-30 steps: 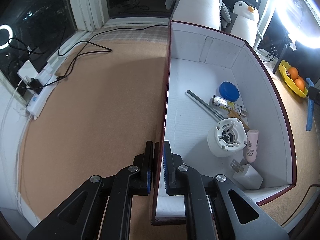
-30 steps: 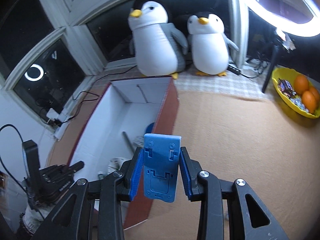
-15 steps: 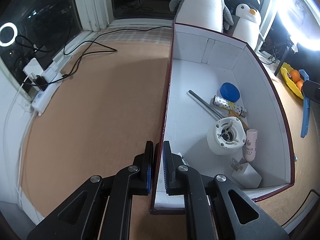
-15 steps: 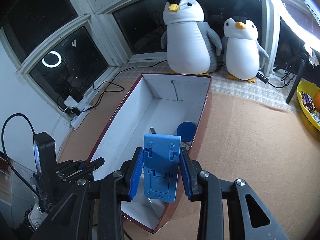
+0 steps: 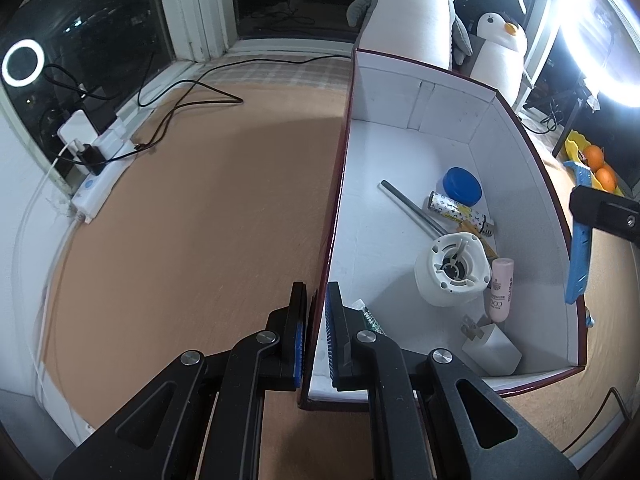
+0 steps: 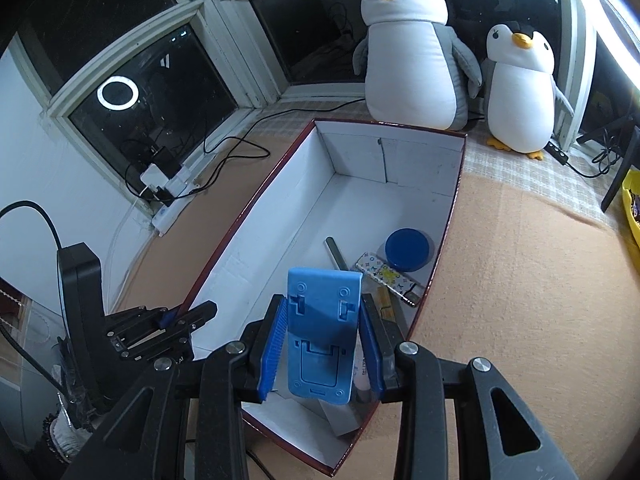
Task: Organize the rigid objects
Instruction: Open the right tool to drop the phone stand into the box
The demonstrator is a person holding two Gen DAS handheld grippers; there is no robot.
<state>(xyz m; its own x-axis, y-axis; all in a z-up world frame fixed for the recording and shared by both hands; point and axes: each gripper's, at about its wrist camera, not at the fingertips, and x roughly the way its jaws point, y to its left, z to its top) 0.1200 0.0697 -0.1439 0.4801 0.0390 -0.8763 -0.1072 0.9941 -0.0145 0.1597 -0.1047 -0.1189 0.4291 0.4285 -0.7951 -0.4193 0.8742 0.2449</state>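
pink tube (image 5: 501,289): dark lettering runs along its side; only "CO" at the cap end reads, the rest is too small. It lies by the right wall of the box (image 5: 416,92), near the front corner.
patterned case (image 5: 460,214): repeated small coloured monogram-like marks on white, none legible as letters. It lies mid-floor by the box's right wall, beside the blue lid.
green-edged packet (image 5: 370,317): white print on a dark strip, too blurred to read. It sits at the box's left wall, just ahead of the left claw (image 5: 316,336).
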